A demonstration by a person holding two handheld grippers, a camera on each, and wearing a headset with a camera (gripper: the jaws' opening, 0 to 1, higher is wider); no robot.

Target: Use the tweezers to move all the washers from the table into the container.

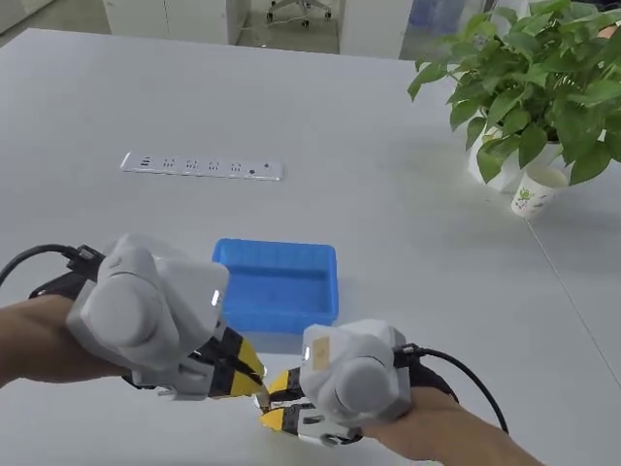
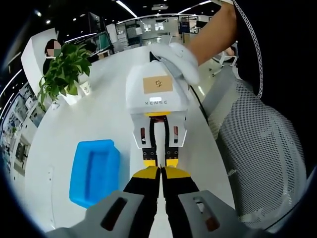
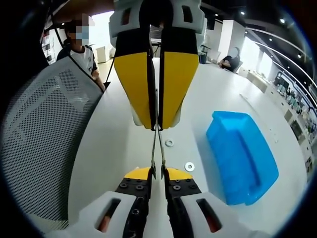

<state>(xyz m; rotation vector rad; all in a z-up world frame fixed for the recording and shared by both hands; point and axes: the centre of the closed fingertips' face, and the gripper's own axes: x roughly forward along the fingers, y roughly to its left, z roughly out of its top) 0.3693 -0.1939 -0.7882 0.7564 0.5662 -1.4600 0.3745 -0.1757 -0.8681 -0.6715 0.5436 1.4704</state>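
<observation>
My left gripper (image 1: 254, 381) and right gripper (image 1: 274, 400) meet tip to tip near the table's front edge, just in front of the blue container (image 1: 277, 282). In the right gripper view, thin metal tweezers (image 3: 157, 148) run from my right gripper (image 3: 157, 172) up into the yellow jaws of the left gripper (image 3: 154, 124). Both pairs of jaws are closed on the tweezers. Two small washers (image 3: 169, 143) (image 3: 189, 166) lie on the white table between the grippers and the blue container (image 3: 240, 156). In the left gripper view, the left gripper (image 2: 161, 172) faces the right gripper (image 2: 160, 161).
A white power strip (image 1: 201, 166) lies beyond the container. A potted plant (image 1: 529, 87) and a paper cup (image 1: 534, 189) stand at the far right. A mesh chair (image 3: 44, 148) sits at the table's near edge, with a person behind it.
</observation>
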